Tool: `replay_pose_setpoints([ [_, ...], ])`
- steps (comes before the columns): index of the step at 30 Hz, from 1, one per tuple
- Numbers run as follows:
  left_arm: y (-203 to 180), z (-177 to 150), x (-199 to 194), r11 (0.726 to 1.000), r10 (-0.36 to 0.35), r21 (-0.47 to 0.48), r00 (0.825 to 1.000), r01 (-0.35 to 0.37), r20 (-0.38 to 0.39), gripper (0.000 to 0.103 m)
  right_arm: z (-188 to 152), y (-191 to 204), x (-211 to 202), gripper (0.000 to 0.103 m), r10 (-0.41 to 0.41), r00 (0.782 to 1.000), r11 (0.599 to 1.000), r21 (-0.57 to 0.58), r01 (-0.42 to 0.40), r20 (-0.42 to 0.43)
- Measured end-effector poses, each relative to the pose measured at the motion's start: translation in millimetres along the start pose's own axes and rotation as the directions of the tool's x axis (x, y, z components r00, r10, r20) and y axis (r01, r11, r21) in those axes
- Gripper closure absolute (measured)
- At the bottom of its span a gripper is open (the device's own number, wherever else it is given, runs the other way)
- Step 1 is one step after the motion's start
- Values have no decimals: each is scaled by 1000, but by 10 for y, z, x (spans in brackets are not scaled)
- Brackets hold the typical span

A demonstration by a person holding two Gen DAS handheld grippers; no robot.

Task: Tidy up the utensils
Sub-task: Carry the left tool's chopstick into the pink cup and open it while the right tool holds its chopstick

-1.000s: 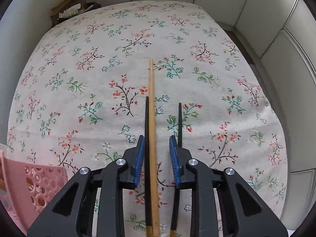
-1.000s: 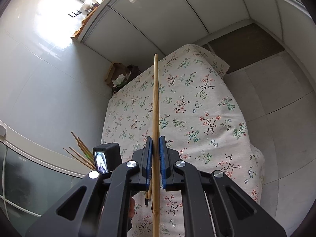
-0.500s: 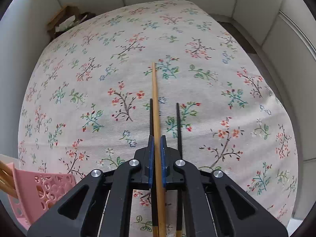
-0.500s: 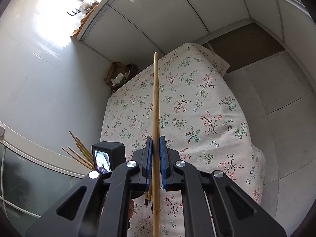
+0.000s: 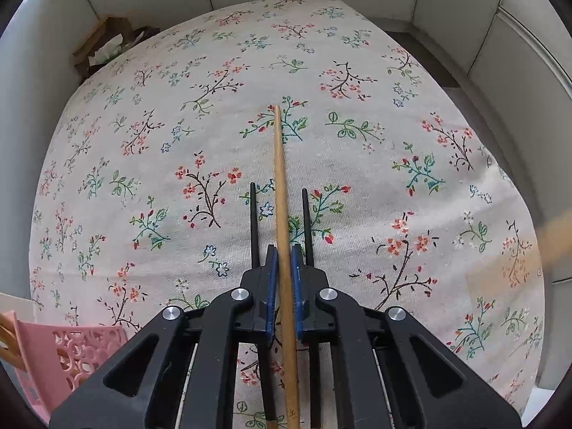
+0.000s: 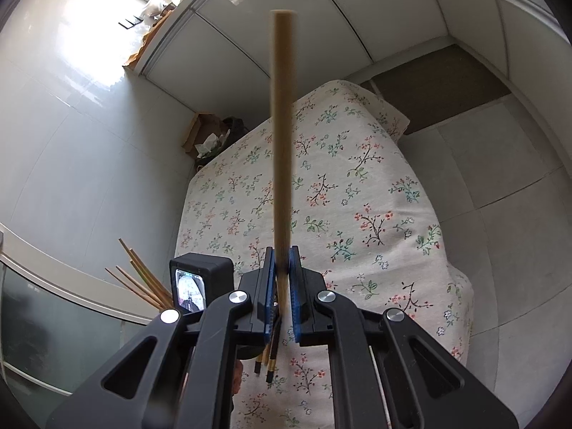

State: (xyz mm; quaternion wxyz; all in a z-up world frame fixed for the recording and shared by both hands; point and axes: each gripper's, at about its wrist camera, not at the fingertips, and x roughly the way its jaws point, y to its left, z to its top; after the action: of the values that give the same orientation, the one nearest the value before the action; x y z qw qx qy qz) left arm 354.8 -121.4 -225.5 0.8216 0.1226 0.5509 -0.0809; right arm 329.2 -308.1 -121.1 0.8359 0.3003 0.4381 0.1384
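My left gripper (image 5: 282,279) is shut on a wooden chopstick (image 5: 280,193) that points forward over the flowered tablecloth (image 5: 357,178). Two black chopsticks (image 5: 254,221) lie on the cloth on either side of it, under the gripper. My right gripper (image 6: 282,282) is shut on another wooden chopstick (image 6: 282,136), held high above the table and blurred. A pink perforated basket (image 5: 71,354) stands at the lower left. Several wooden chopsticks (image 6: 139,279) stick up from it beside the left gripper's camera (image 6: 196,282).
A brown paper bag (image 5: 107,43) sits at the table's far left corner against the white wall. The table's right edge drops to a tiled floor (image 6: 500,214). A blurred wooden stick end (image 5: 554,228) shows at the right edge of the left wrist view.
My left gripper closed on the wooden chopstick and now holds it. My right gripper's chopstick has swung and looks blurred and longer. The right chopstick's end now enters the left wrist view.
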Motion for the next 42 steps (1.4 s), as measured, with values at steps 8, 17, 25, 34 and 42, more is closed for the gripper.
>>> replay_pose_setpoints([
  [8,114,4,-149,996,-52,-62,994,58,101,97,-37,256,-47,96,-78,996,987,-134,84,51],
  [17,83,-148,-727,986,-122,-63,934,152,335,97,-36,324,-157,96,-126,986,970,-193,145,109],
  [25,162,-349,-1365,940,-292,12,784,342,548,97,-75,388,-177,96,-115,987,967,-215,137,112],
  [34,880,-697,-1969,951,-161,-55,640,305,751,97,-115,480,-185,96,-85,990,965,-237,110,113],
  [42,1618,-897,-1836,944,35,-217,579,247,815,97,-245,822,-124,96,-42,993,953,-294,72,107],
])
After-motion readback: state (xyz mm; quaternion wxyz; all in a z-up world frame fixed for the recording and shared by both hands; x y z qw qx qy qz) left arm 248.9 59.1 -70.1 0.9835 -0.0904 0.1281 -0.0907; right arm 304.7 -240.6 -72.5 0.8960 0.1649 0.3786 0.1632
